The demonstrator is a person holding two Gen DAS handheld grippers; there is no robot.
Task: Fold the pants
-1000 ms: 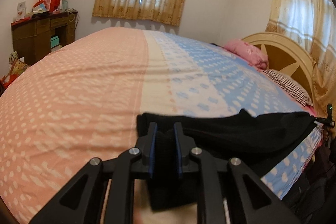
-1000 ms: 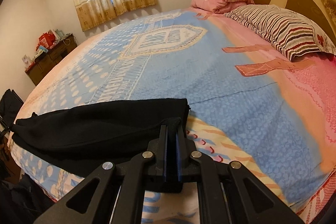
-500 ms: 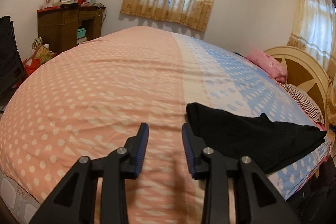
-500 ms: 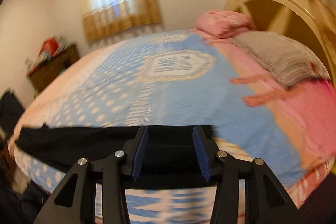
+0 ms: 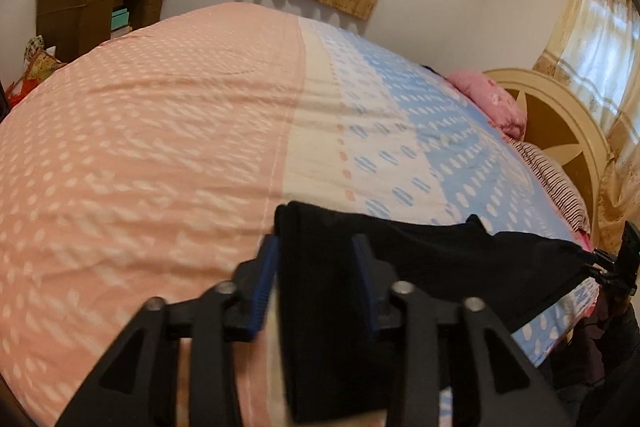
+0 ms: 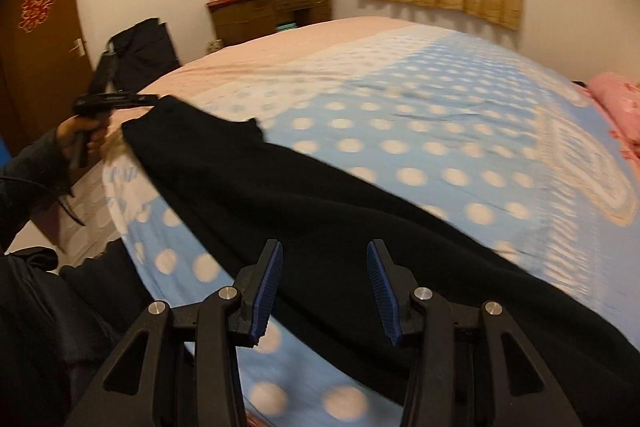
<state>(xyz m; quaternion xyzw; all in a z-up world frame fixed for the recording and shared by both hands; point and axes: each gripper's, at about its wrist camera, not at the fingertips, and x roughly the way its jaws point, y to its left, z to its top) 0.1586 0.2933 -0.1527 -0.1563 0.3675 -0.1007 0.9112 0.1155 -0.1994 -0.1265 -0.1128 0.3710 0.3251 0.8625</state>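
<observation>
fingers [image 5: 362, 267] half hidden by pants [image 5: 440, 259]

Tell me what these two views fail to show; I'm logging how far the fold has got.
- Left wrist view: the left gripper and the frame's lower edge hide the near end of the black pants.
- Right wrist view: the pants' right end runs off the frame.
- Right wrist view: motion blur hides the pants' layers and seams.
- Both views: the bedspread under the pants is covered.
</observation>
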